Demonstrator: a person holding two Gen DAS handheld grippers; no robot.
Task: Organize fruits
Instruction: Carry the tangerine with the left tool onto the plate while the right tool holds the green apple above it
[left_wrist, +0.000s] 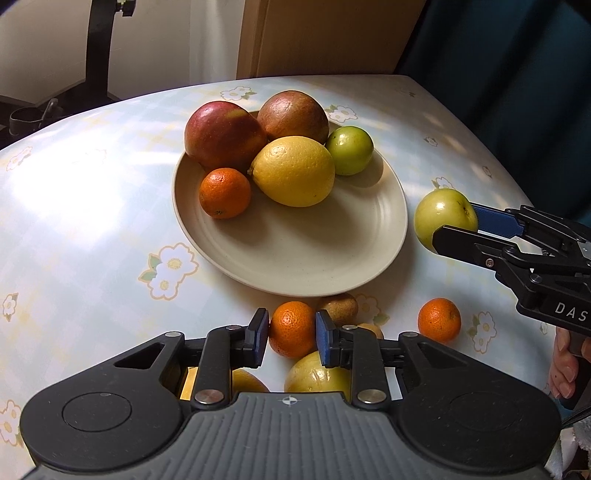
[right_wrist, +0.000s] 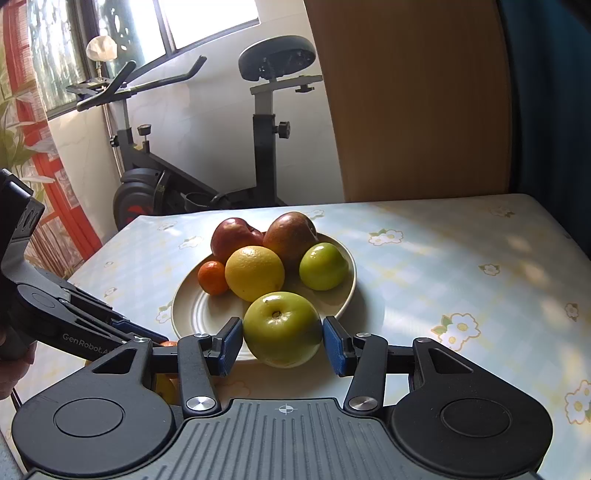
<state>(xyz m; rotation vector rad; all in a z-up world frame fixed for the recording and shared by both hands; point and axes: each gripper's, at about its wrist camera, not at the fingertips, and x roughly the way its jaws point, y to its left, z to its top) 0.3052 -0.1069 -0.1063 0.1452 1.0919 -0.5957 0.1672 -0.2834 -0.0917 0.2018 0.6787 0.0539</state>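
A beige plate (left_wrist: 314, 258) holds two red apples (left_wrist: 221, 134), a lemon (left_wrist: 293, 170), a small orange (left_wrist: 224, 192) and a green fruit (left_wrist: 350, 149). My right gripper (right_wrist: 283, 341) is shut on a green apple (right_wrist: 282, 328), held just above the plate's near right rim; it also shows in the left wrist view (left_wrist: 445, 218). My left gripper (left_wrist: 291, 334) has its pads against a small orange (left_wrist: 292, 328) on the table in front of the plate (right_wrist: 192, 314).
More fruit lies on the flowered tablecloth (left_wrist: 92, 221) near the left gripper: another orange (left_wrist: 439, 319), a brownish fruit (left_wrist: 341, 306) and yellow fruits (left_wrist: 314, 374). An exercise bike (right_wrist: 207, 147) and a wooden panel (right_wrist: 413, 99) stand behind the table.
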